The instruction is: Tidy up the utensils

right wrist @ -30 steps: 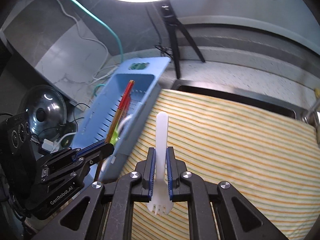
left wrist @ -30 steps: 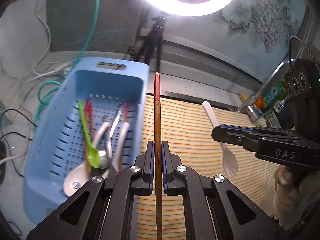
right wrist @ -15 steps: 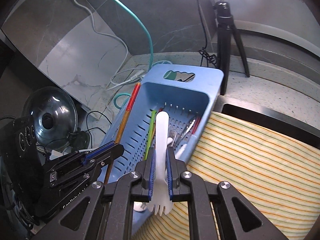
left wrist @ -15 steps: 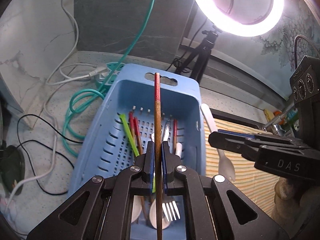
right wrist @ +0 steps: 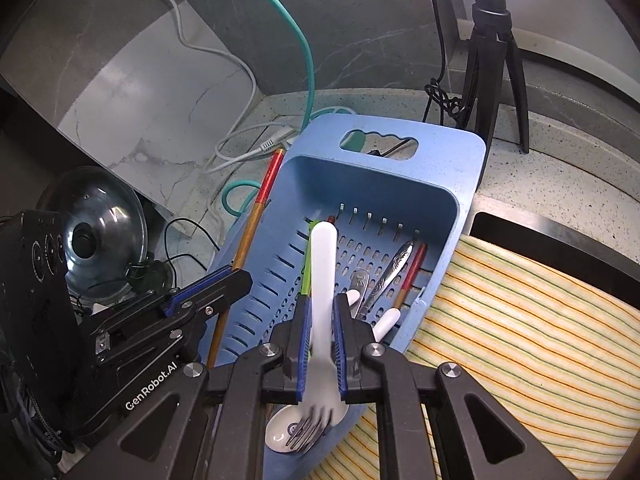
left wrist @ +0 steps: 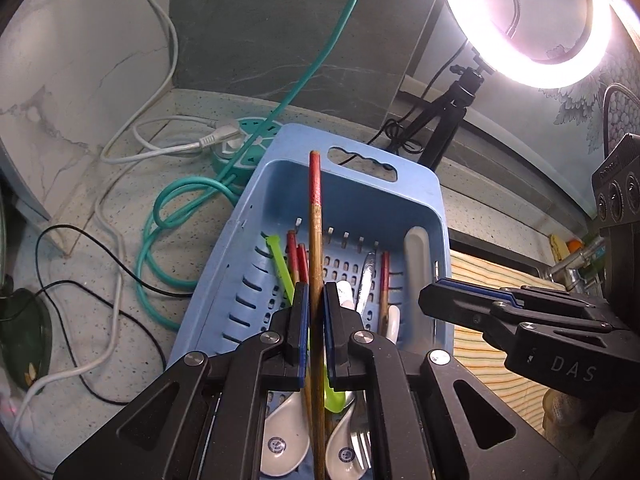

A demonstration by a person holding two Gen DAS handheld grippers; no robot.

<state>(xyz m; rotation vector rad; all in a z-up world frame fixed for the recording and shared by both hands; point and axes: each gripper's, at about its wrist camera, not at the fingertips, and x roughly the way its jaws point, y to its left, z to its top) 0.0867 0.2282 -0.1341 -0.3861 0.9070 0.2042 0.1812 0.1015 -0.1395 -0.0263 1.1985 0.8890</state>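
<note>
Speckled stone table against a marble-tiled corner, ring light on a small black tripod behind. Blue slotted basket sits on the table, its right edge against a striped cloth.

Left hand-held gripper: jaws nearly together, clamped on a wooden chopstick with a red end. In the left wrist view the chopstick runs straight up between the pads, red end over the basket's far wall near the handle cutout. In the right wrist view the same chopstick lies along the basket's left outer rim, so whether it is over the inside or just beside the rim is unclear.

Right hand-held gripper: narrow gap, pads pressed on the neck of a white plastic spork. Handle points away over the basket interior, tines toward the camera and just above a white ceramic spoon at the basket's near end.

Inside the basket: green plastic spoon, red-tipped chopsticks, a metal utensil handle, a metal fork, a second white ceramic spoon.

Outward: teal cable looped left of the basket, white cable plugged into a teal power strip, glass pot lid at far left.
</note>
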